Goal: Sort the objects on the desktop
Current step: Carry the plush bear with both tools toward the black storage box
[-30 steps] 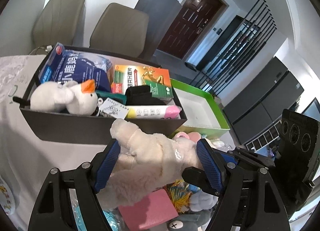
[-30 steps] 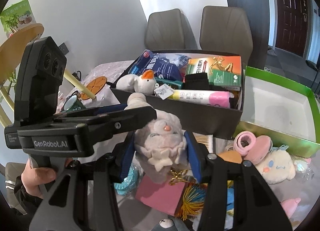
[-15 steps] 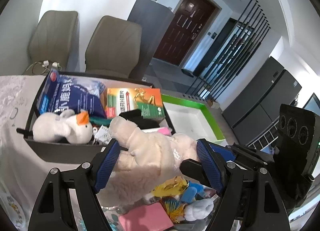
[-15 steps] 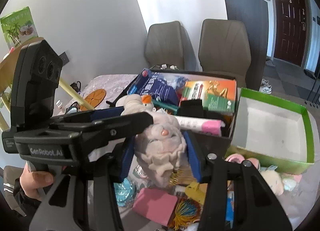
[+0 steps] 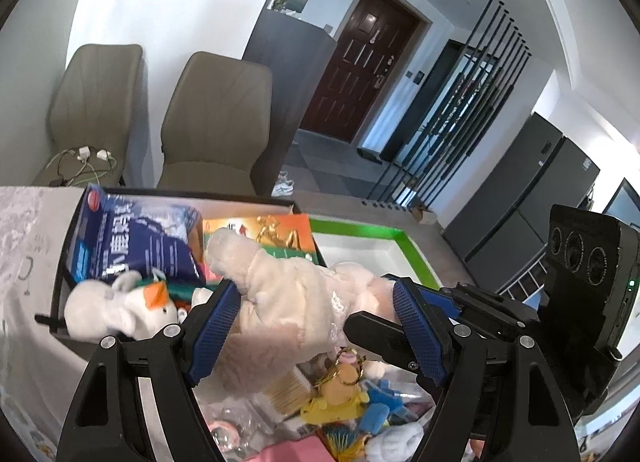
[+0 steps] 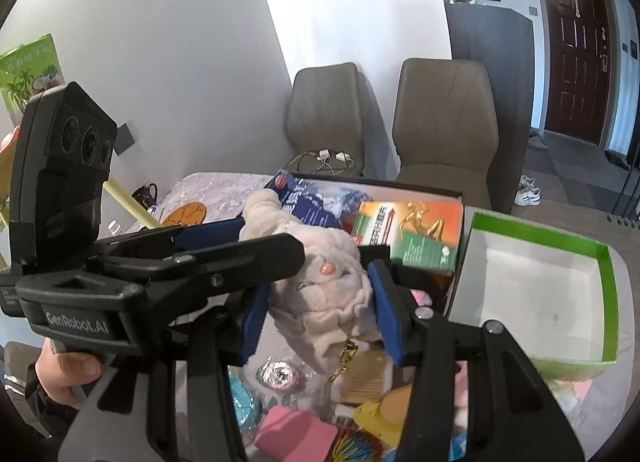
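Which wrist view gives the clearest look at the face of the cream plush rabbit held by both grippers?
The right wrist view: the cream plush rabbit faces that camera, pink nose and stitched features visible between the right gripper pads. The left wrist view shows only its body and one ear, side-on, across the left gripper.

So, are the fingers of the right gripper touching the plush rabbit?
Touching. In the right wrist view both blue fingers of the right gripper press into the sides of the plush rabbit.

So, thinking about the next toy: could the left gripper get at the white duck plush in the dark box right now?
Probably not: the left gripper is shut on the cream plush rabbit, which the right gripper also clamps. The duck itself lies uncovered.
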`<state>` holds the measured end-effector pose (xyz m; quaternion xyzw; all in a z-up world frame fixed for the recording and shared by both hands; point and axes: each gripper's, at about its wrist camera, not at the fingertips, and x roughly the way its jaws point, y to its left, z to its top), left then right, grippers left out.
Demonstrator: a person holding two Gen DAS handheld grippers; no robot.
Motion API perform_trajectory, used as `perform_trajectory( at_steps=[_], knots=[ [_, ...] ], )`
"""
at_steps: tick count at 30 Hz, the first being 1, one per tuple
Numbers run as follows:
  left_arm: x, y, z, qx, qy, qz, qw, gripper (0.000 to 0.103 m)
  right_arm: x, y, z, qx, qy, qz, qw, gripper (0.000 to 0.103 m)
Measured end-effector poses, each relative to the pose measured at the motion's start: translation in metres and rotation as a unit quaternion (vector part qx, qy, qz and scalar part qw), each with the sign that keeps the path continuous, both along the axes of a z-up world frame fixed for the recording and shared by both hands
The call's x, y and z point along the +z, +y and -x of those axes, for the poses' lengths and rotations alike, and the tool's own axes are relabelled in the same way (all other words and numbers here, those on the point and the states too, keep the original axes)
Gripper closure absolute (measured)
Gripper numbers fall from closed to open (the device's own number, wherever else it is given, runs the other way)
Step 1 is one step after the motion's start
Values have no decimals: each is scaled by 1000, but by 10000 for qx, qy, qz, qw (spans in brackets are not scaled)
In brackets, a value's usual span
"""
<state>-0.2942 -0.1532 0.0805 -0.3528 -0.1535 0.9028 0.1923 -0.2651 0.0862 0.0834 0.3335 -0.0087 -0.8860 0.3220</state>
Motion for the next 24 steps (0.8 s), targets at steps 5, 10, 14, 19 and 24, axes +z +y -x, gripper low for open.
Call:
perform_trajectory(
  at_steps=[5,10,14,19,24],
  knots=[
    [8,-2,14,-15,105,4,9999,24,8,0,14,-20,107,14,9999,54],
    [17,-6,30,-2,216,-32,9998,24,20,-2,27,-4,281,-45,9996,54],
    [22,-11,43,27,292,-62,9996,24,28,-6,40,29,450,-44,9990,54],
    [21,-9,56,-29,356,-51,9993,24,32,-10,53,28,558,-15,9984,54],
    [8,-7,72,-72,285,-96,9995,24,25,-10,64,-18,564,-48,9984,54]
  ],
)
